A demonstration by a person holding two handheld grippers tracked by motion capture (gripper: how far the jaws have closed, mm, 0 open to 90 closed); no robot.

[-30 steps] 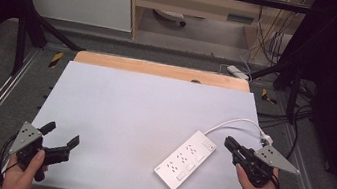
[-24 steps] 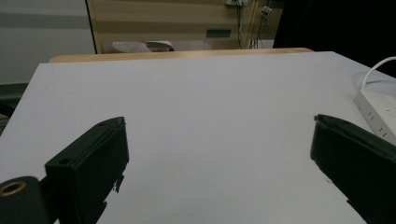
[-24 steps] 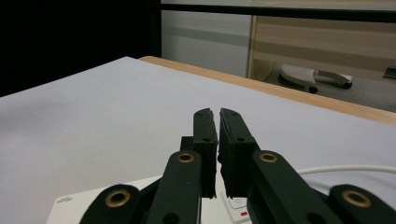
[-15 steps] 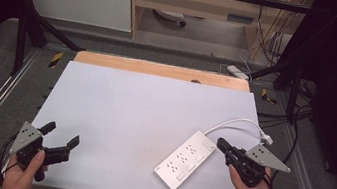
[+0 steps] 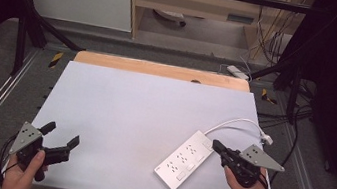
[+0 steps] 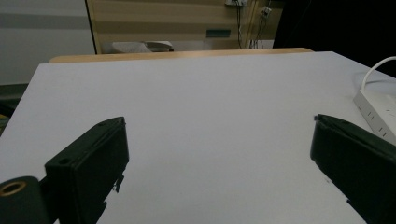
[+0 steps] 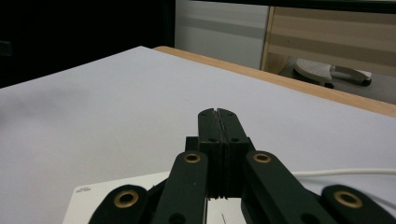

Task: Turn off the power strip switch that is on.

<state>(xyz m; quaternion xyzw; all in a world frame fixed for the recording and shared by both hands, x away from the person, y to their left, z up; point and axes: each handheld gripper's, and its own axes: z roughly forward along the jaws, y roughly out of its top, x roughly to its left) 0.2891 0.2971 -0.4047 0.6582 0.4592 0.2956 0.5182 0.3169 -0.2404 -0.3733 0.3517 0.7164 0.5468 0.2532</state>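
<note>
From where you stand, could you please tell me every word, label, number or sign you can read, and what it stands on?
No text can be read.
White power strip: a small grey mark at its corner in the right gripper view, too blurred to read.
Cabinet behind the table: a dark label plate, too small to read.
Yellow-black hazard tape on the frame: stripes, no words.

One white power strip (image 5: 186,160) with one white cord (image 5: 236,123), two black grippers (image 5: 60,135) (image 5: 216,145), one table (image 5: 144,106).
</note>
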